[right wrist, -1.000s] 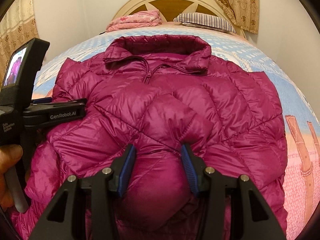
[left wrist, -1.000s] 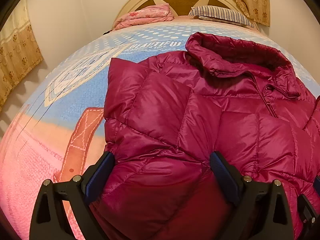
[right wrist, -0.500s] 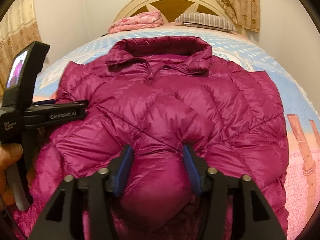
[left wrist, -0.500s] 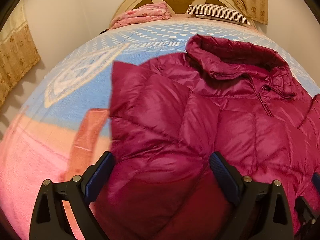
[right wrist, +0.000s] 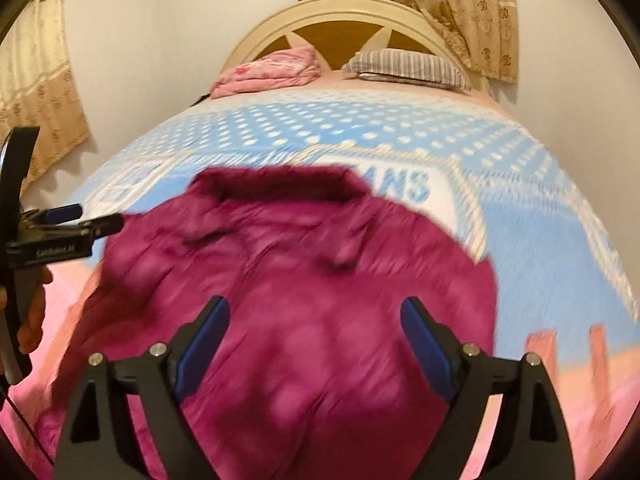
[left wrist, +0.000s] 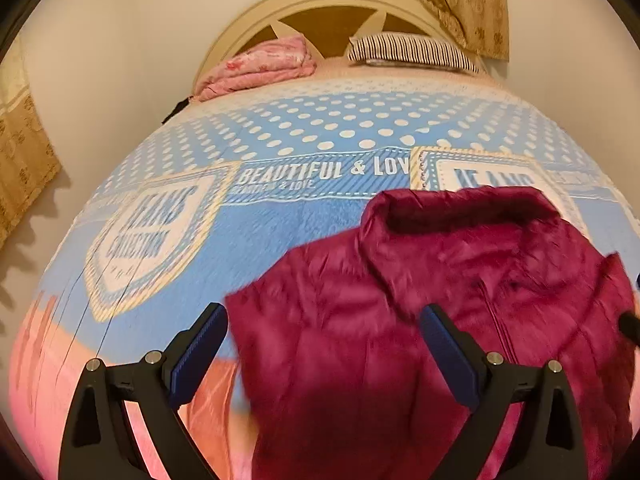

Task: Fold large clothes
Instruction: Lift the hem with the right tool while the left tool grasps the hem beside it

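Note:
A magenta puffer jacket (left wrist: 420,320) lies front-up on the bed, collar toward the headboard, sleeves folded in; it also shows in the right wrist view (right wrist: 304,292), blurred. My left gripper (left wrist: 324,344) is open and empty above the jacket's left side. My right gripper (right wrist: 316,340) is open and empty above the jacket's lower middle. The left gripper (right wrist: 64,224) also shows at the left edge of the right wrist view, held in a hand.
The bed has a blue, white and pink printed cover (left wrist: 280,184). A folded pink blanket (left wrist: 260,66) and a striped pillow (left wrist: 412,50) lie by the cream headboard (right wrist: 352,12). Curtains hang at both sides.
My right gripper has opened and let go of the jacket fold. Both grippers have pulled back and up from the jacket, so more bed shows.

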`<state>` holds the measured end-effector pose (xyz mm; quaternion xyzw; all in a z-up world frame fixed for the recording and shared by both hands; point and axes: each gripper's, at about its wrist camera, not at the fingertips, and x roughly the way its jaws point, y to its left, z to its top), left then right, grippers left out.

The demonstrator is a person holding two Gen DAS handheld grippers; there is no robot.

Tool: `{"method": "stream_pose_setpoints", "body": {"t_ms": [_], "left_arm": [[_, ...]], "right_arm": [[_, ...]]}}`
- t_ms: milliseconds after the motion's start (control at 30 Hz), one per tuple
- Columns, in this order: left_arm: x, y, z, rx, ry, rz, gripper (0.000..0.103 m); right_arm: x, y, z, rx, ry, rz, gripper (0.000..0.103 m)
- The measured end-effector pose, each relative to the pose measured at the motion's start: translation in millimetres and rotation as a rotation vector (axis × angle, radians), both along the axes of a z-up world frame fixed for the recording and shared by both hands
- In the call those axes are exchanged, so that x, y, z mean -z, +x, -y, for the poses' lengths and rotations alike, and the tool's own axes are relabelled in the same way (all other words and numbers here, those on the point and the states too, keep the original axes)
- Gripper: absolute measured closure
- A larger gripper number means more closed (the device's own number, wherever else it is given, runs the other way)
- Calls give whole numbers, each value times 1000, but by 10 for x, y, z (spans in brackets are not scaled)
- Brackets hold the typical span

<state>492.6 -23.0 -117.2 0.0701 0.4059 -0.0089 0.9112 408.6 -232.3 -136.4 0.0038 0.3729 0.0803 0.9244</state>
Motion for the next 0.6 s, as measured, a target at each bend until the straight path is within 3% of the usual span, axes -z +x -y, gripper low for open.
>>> {"method": "stream_pose_setpoints", "body": {"t_ms": [133,300,367,400,433,467,500,567,600], "left_arm": [[161,512,178,5,46,-34,6],[361,994,277,-9,34,-76,6],[440,1123,319,-9,34,-71,11],[460,1145,339,1,32,-71,28],[481,1164,356,22,23,-81,56],[496,1191,376,49,0,-101,71],[494,1197,368,68,-28,-115,89],[401,1103,346,81,-55,-77,89],[368,1072,352,89,-54,-63,89]], "right_arm": [[22,499,84,16,-28,-30,14],[173,1147,101,27,-62,-55,14],[237,1293,107,23,-76,-72,15],[284,1393,96,18,-96,-83,19],[321,1434,101,13,-115,-91,23],[358,1492,88,4,-136,-102,34],[387,1524,87,-5,-151,-113,53],[401,1550,106,-28,-147,-129,82],[382,1514,114,-38,-144,-118,85]]}}
